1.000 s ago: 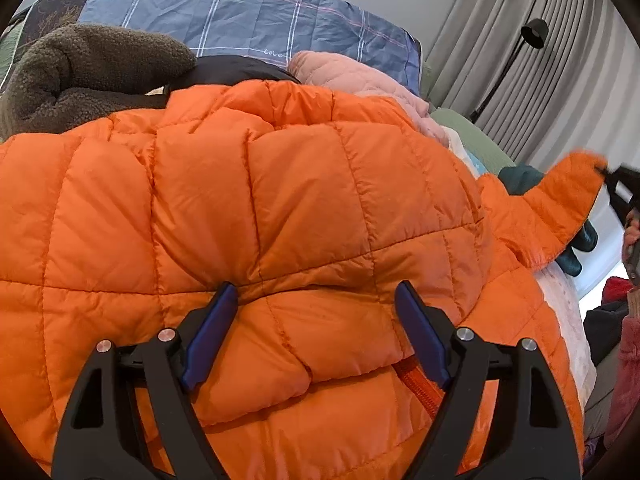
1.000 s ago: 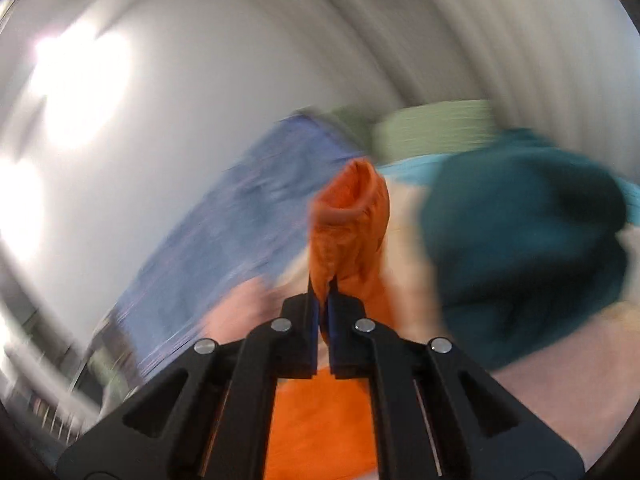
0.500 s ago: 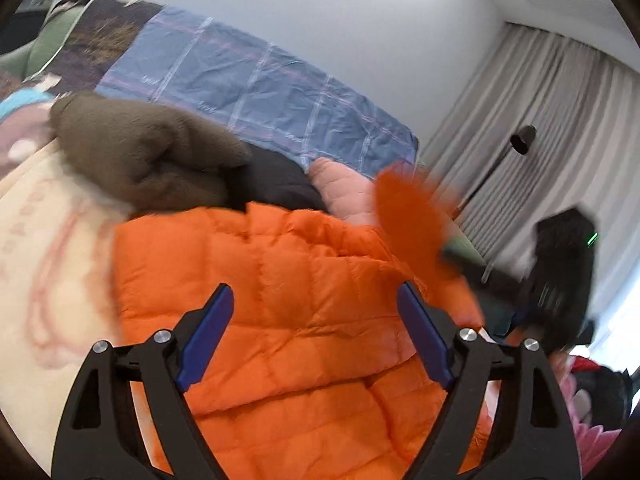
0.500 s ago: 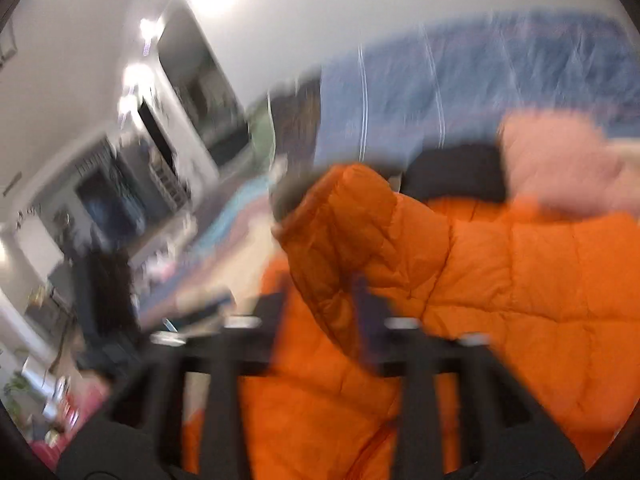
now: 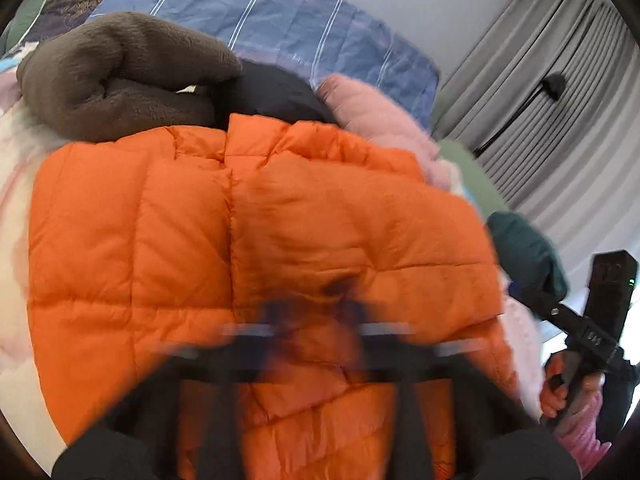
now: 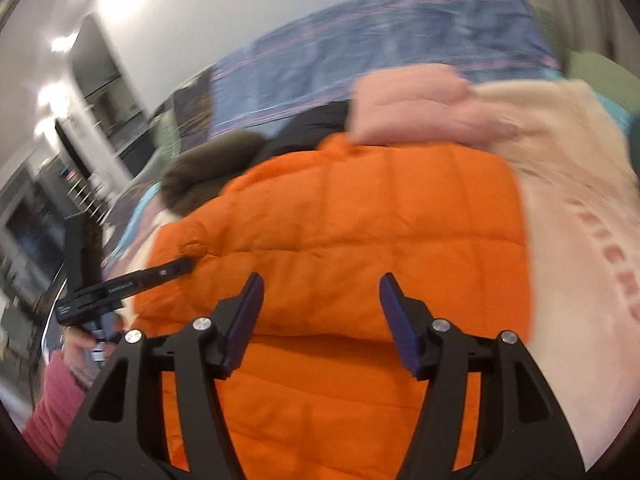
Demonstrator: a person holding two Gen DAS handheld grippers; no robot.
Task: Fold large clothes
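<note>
- Left gripper [image 5: 316, 320]: blurred in its own view, jaws drawn together, pinching a fold of the orange jacket [image 5: 248, 248] near its lower middle; in the right wrist view its black fingertip [image 6: 176, 268] meets the jacket's left edge.
- Right gripper [image 6: 318, 312]: jaws apart and opening, blue pads clear of the cloth, nothing between them; it hangs just above the jacket's near part.
- Orange jacket: quilted, puffy, spread flat on the bed, collar end toward the pile of clothes at the back.
- Brown fleece [image 5: 116, 76]: rolled, at the jacket's far left corner, touching it.
- Black garment [image 5: 272, 96]: behind the collar, between the fleece and the pink one.
- Pink garment [image 5: 372, 116]: fluffy, at the jacket's far right.
- Dark green garment [image 5: 524, 252]: beside the jacket's right edge.
- Cream blanket [image 6: 568, 216]: under the jacket, with pink lettering.
- Blue checked bedding [image 5: 280, 20]: along the wall behind the pile.
- Curtain [image 5: 560, 92]: grey, pleated, far right, with a black lamp in front.
- Person's hand [image 5: 568, 384]: wrapped round the right gripper's handle, pink sleeve below.
</note>
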